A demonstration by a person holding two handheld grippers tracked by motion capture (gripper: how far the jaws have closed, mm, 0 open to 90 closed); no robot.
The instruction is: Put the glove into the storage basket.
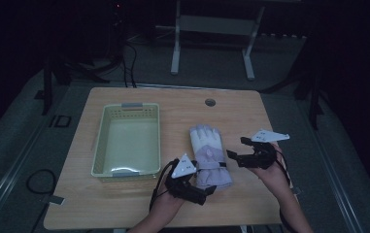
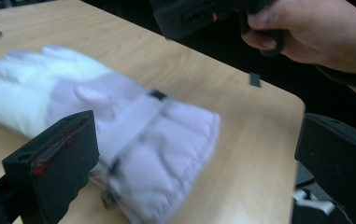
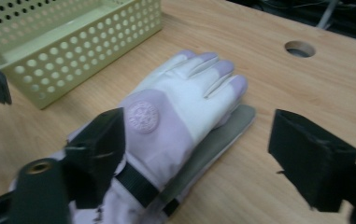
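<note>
While the padded winter glove (image 1: 209,154) lies flat on the surface (image 1: 250,199) between both tools, fingers away from the person and basket (image 1: 128,140) leftward, its cuff is flanked nearest by the open, empty left tool (image 1: 210,191), with the right tool (image 1: 236,148) likewise open.

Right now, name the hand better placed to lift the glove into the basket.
Left, probably. The left gripper sits at the glove's cuff, on the basket side; the right gripper is opposite, jaws open.

You see a pale yellow perforated basket (image 1: 126,141) standing empty on the wooden table (image 1: 124,204), left of the round cable hole (image 1: 210,102) near the table's far edge.
</note>
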